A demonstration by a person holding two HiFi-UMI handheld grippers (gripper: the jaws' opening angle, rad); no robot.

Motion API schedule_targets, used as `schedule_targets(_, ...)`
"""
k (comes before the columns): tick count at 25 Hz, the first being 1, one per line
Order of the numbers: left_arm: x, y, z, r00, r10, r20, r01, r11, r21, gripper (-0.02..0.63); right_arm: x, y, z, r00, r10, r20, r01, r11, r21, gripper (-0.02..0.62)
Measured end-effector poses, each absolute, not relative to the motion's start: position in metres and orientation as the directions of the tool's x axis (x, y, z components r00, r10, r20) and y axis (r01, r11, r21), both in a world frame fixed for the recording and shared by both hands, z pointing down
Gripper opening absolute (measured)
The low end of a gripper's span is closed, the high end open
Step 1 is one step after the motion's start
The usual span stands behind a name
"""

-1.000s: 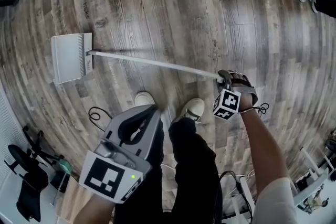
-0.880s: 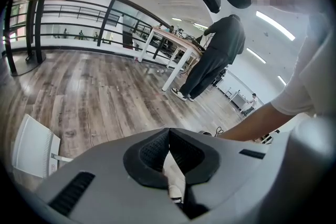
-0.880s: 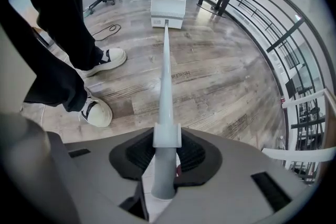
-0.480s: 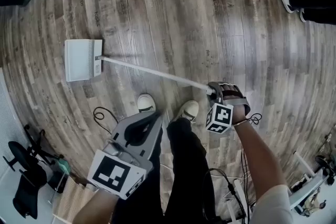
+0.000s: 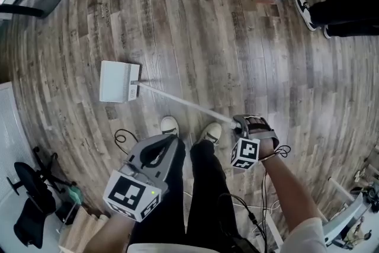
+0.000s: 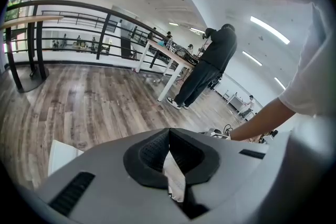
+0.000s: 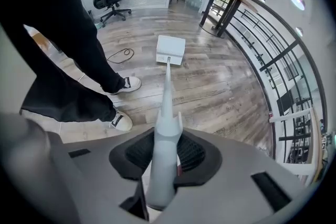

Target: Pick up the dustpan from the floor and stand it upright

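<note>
Dustpan (image 5: 118, 81): pan at centre-left of head view, low on wood floor (image 5: 237, 26); can't tell if it touches. Handle (image 5: 183, 103) runs diag down-right into R gripper (image 5: 238, 123), just right of bottom centre. R jaws clenched on handle's grip end, pads on both sides in right gripper view. L gripper (image 5: 159, 148) at lower left, jaws closed at tips, nothing gripped, well apart from dustpan. Shoes (image 5: 170, 125) just under handle. Black cable (image 5: 121, 138) below pan.
</note>
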State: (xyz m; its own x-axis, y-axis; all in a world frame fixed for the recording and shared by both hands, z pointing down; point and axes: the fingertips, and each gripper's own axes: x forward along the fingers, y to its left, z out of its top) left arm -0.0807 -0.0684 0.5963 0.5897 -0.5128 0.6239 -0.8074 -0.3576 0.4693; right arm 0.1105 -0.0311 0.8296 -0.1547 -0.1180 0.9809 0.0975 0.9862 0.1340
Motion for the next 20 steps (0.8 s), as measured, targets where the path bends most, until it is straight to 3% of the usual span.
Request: schedule_targets(20,-0.096,-0.035,0.461,0.604,-0.544,0.582,-0.797,-0.417,0.437,0.023,0.126,0.000,0.654,0.022,-0.111,0.994,0.066,0.992,0.110,0.123)
